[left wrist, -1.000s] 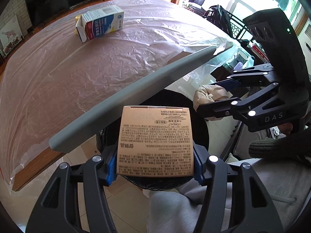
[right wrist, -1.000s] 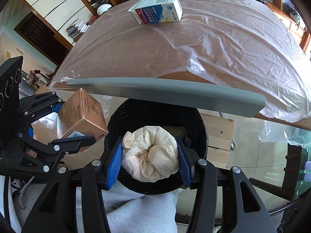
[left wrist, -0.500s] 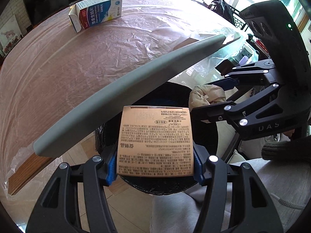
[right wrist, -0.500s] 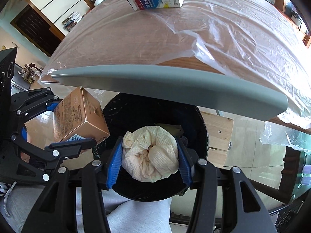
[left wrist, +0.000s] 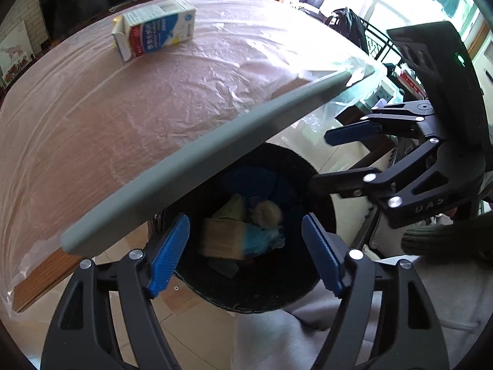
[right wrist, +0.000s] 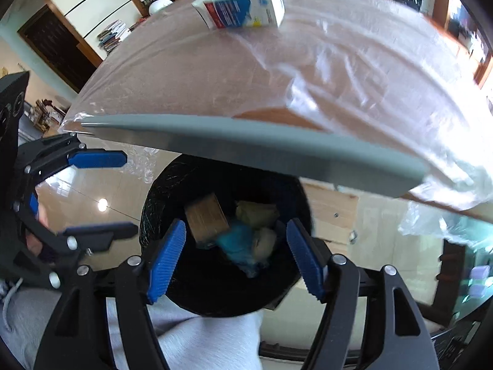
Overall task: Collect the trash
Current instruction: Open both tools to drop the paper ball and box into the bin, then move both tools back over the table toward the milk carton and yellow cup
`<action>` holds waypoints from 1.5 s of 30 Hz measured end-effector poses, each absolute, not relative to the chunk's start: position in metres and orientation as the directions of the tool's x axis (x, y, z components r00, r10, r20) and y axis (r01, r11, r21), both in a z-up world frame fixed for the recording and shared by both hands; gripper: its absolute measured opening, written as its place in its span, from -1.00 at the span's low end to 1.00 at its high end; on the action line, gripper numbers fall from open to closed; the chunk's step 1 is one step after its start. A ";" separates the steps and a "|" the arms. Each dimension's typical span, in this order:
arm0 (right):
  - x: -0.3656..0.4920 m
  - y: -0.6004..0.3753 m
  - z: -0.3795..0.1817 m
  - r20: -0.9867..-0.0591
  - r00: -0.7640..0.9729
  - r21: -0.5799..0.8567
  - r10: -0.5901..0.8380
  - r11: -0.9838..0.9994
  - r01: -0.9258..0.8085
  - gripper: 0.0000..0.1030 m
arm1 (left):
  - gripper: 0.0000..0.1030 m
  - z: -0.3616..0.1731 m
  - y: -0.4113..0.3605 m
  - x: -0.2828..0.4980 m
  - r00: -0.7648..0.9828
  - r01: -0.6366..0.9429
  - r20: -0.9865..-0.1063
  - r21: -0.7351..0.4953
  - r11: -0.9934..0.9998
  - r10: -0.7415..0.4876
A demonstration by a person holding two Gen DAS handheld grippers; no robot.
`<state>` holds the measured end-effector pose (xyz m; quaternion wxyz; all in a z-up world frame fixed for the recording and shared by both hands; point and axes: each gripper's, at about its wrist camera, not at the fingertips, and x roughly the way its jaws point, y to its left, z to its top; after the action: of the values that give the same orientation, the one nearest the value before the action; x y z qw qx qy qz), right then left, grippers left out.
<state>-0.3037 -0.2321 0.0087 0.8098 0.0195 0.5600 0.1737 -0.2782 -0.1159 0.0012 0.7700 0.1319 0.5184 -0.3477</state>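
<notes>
Both grippers hang over a black round bin at the table's edge. My left gripper is opening, with nothing between its blue pads. My right gripper is opening too and holds nothing. Down inside the bin lie the brown cardboard box, the crumpled paper wad and some blue wrapping. A white, red and blue milk carton lies on its side at the far end of the table.
The wooden table is covered with clear plastic film and has a grey edge strip overhanging the bin. A person's grey trouser leg is just below the bin. Tiled floor and a balcony railing lie around.
Both grippers have gone from shut to open. The cardboard box dropped out of the left one and the paper wad out of the right one, and both now lie in the bin.
</notes>
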 end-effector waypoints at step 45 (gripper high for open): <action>-0.103 -0.169 0.049 -0.836 0.488 -0.129 0.250 0.775 -0.618 0.44 | -0.26 0.036 -0.122 -0.018 0.232 0.458 -0.877 -0.282 0.843 -0.420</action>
<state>-0.1026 -0.1695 0.0493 0.8362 -0.2120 0.4341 0.2598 -0.0176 -0.1225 0.0356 0.7847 0.0173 0.5529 -0.2799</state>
